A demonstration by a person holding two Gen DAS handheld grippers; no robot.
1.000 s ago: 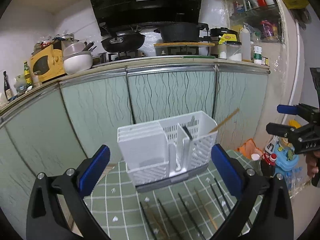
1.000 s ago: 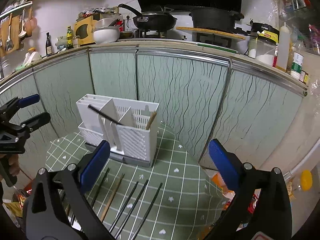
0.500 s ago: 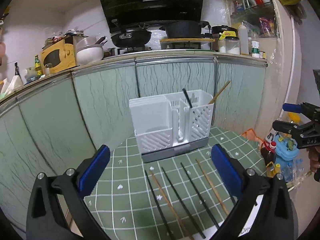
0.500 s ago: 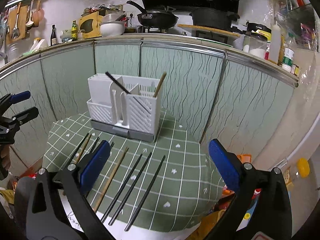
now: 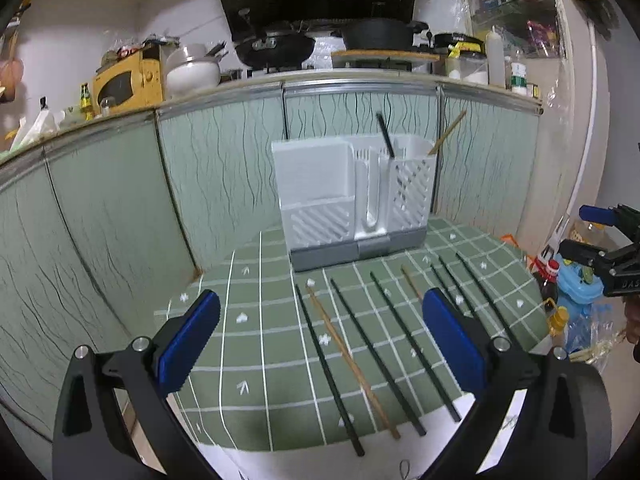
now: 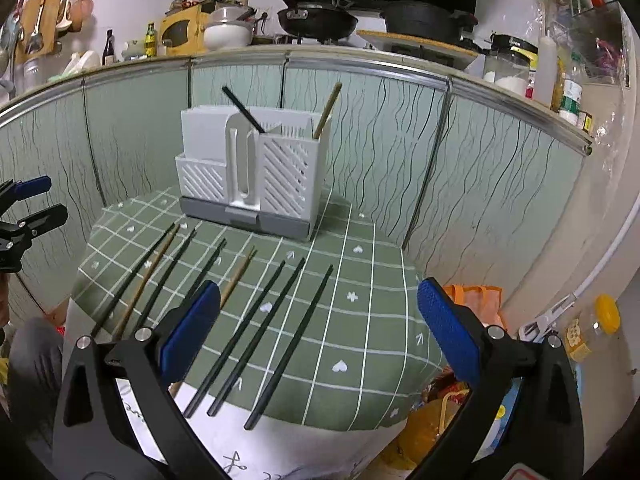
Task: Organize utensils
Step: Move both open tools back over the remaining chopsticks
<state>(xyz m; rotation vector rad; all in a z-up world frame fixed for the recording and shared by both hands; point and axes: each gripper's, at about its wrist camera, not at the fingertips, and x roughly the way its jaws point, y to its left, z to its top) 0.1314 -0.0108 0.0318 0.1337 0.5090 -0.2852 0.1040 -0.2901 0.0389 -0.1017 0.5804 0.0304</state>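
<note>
A white slotted utensil holder (image 5: 354, 192) (image 6: 250, 164) on a grey base stands at the far side of a small table with a green checked cloth (image 5: 272, 344) (image 6: 360, 320). One black chopstick (image 5: 385, 135) (image 6: 243, 111) and one wooden chopstick (image 5: 447, 133) (image 6: 328, 110) lean inside it. Several black chopsticks (image 5: 328, 364) (image 6: 289, 346) and two wooden ones (image 5: 352, 360) (image 6: 146, 282) lie in a row on the cloth. My left gripper (image 5: 320, 344) and right gripper (image 6: 318, 332) hover open and empty over the near table edge.
Green patterned cabinet doors (image 5: 120, 200) close in behind and left of the table. A counter (image 6: 360, 60) above carries pans, a bowl and bottles. Bottles and bags (image 5: 572, 292) (image 6: 472, 300) clutter the floor to the right.
Both grippers have pulled back and lowered from the holder, so the row of chopsticks on the cloth now shows in full. Both stay open.
</note>
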